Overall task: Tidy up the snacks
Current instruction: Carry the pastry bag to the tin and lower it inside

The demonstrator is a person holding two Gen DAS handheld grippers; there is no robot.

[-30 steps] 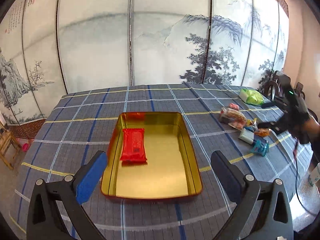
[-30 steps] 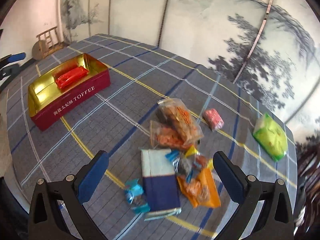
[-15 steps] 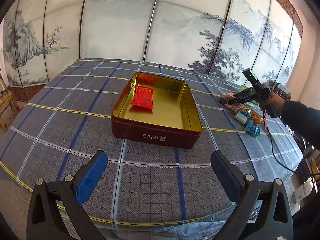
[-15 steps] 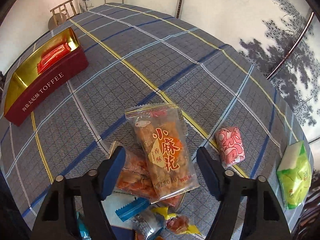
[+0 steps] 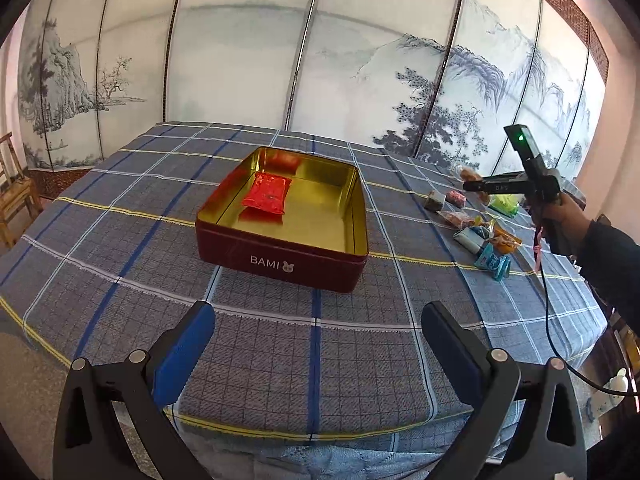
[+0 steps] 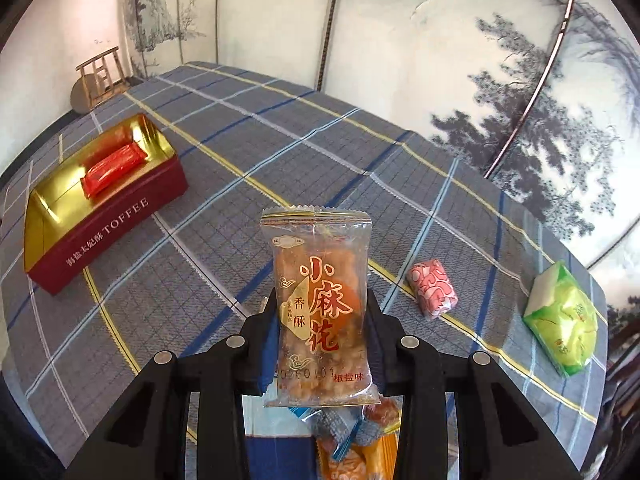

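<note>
On the left of the tabletop stands the red tin, gold inside, w/ one red packet lying flat near its far end. We think the tin sits alone there so that snacks go in it w/o crossing other things; most of its floor is bare.

Our left claw hangs spread wide near the front edge of the tabletop, nothing between the pads, pointing at the tin. We judge it waits, or is ready to steady the tin.

In the middle, the right claw is closing on the clear twist-snack bag; the pads already press its two sides at the lower half, and the bag stands upright between them, top seal free. Holding it low & by the sides keeps the label facing us, we suppose, and the bag will flex, so it may tilt.

Under the claw lie the other snacks: a blue-white box, a blue wrapper and an orange bag, partly hidden. To the right, apart, the pink candy, then the green packet near the tabletop edge.

The way from the bag to the tin is open cloth; nothing stands between. In the left view the person's hand holds the right tool above the pile.
</note>
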